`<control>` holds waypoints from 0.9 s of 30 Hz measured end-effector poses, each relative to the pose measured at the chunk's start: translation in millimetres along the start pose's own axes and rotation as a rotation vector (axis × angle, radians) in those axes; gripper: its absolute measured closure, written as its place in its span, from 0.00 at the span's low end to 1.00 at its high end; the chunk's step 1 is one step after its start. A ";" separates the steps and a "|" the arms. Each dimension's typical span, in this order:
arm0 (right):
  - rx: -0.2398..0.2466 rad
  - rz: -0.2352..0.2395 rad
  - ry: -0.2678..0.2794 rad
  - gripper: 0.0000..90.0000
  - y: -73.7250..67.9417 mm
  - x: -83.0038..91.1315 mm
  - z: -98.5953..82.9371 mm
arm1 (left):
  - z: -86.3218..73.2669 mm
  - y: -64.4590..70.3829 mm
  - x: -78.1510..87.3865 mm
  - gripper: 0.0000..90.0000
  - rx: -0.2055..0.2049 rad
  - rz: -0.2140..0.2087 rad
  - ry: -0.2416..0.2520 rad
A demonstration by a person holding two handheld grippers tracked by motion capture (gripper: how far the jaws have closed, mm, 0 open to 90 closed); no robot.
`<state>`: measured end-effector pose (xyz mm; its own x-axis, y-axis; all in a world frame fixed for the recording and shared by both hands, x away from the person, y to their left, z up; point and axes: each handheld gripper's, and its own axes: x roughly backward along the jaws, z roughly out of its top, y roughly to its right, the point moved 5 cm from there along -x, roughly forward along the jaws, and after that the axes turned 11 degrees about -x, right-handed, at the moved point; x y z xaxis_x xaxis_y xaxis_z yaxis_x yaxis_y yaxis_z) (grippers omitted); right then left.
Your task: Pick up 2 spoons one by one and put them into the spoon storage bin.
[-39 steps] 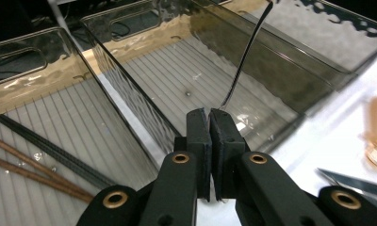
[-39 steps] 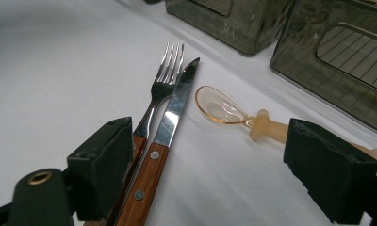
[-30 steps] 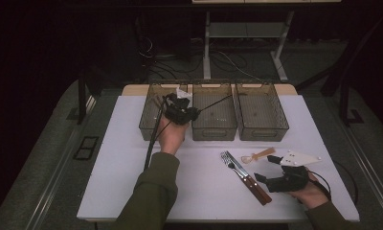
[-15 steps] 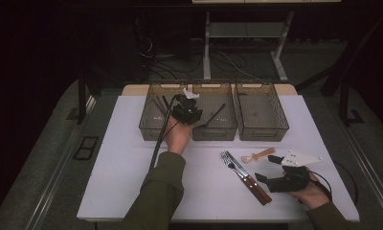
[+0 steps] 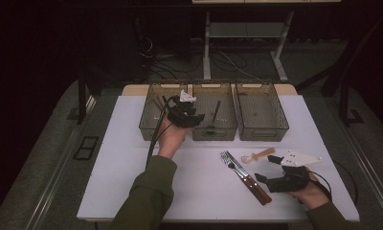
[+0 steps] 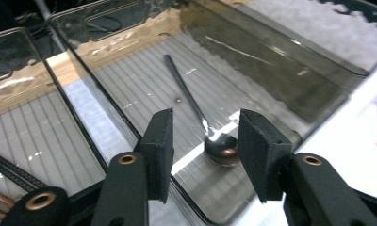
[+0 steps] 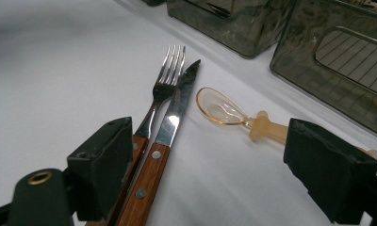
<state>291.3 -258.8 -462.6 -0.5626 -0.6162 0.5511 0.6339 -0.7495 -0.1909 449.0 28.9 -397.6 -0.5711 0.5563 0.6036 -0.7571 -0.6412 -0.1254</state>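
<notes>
Lying lengthwise in middle bin [image 6: 281, 89], spoon [image 6: 196, 113], bowl nearest left gripper [image 6: 205, 153]

The high view looks forward and down over the whole desk [image 5: 132, 182], while each gripper view peers close along its jaws, sharing the middle bin [image 5: 213, 132] [image 6: 281, 70].

Middle bin [image 5: 227, 130]: spoon [image 6: 200, 120] inside.
Table [image 5: 132, 167], before bins: fork [image 7: 159, 96] left, knife [image 7: 170, 123] touching, scoop [image 7: 233, 115] right.

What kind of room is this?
Probably a lab or test workspace, not a kitchen: a white table with three clear bins for sorting cutlery, dark surroundings, and cables on the floor behind it.
</notes>
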 end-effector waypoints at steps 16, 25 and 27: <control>-0.011 0.001 -0.019 0.18 -0.6 -0.6 -1.4 | -39.4 25.4 57.6 0.46 -0.056 -0.117 0.080; -0.015 0.006 -0.034 0.18 0.3 -1.4 -2.0 | -88.0 40.1 84.5 0.37 -0.065 -0.149 0.088; -0.017 0.007 -0.038 0.18 0.7 -1.4 -1.9 | -99.7 42.3 87.4 0.34 -0.069 -0.156 0.081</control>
<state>291.5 -258.9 -465.0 -0.5374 -0.6118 0.5804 0.6285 -0.7494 -0.2081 335.5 103.1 -428.7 -0.4668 0.6890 0.5545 -0.8567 -0.5078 -0.0903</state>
